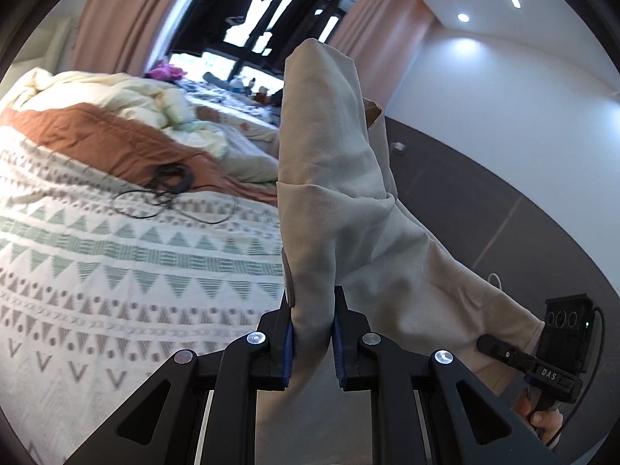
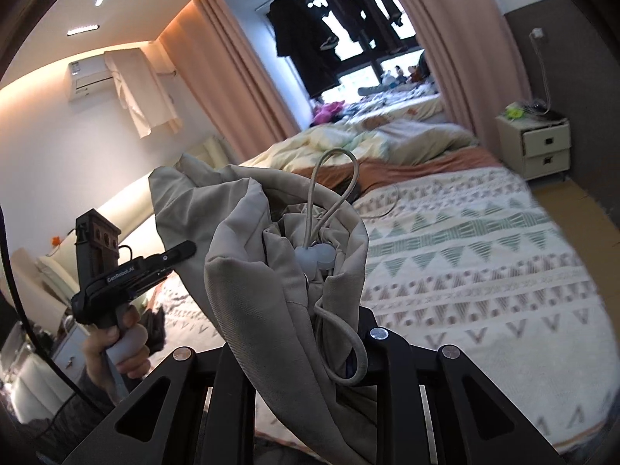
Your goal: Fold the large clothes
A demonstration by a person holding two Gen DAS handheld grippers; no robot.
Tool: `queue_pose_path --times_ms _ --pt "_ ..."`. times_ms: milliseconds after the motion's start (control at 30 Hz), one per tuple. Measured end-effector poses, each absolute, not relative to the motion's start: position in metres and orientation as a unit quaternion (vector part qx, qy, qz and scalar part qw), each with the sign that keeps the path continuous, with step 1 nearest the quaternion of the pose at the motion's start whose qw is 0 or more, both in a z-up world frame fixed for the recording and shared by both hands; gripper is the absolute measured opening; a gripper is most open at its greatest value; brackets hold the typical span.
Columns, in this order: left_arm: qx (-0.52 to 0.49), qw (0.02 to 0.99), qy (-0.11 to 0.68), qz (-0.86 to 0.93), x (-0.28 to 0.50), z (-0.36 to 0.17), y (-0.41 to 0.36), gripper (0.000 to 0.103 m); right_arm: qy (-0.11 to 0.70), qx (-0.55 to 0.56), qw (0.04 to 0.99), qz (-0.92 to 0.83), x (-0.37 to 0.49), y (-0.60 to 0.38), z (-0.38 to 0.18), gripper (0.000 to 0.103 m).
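Both the left gripper (image 1: 312, 333) and right gripper (image 2: 341, 348) pinch the beige garment (image 1: 329, 162) up high; next, spread it on the bed (image 1: 116, 263) ahead.

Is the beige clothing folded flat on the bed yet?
No. The beige garment hangs bunched in the air, pinched by the left gripper, above the patterned bed.

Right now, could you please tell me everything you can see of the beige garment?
The beige garment looks like soft woven cotton, creased and bunched, held in the air above the patterned bed. The left gripper clamps one fold; the right gripper holds the drawstring end, where a looped cord with pale toggles shows.
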State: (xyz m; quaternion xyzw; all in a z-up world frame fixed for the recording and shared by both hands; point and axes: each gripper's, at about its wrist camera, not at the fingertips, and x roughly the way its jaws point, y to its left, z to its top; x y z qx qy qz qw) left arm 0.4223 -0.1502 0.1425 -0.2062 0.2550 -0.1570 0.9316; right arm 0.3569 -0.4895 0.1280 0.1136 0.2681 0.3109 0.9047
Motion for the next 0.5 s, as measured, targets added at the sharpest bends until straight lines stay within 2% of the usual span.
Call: queue_pose_path --times_ms 300,500 --pt "-0.19 0.917 0.253 -0.244 0.423 0.17 -0.293 0.016 0.243 0.118 0.938 0.217 0.32 -0.617 0.152 0.021" --pt "-0.166 0.904 0.261 -0.296 0.418 0.169 -0.376 0.016 0.238 0.127 0.95 0.16 0.296 -0.68 0.154 0.021"
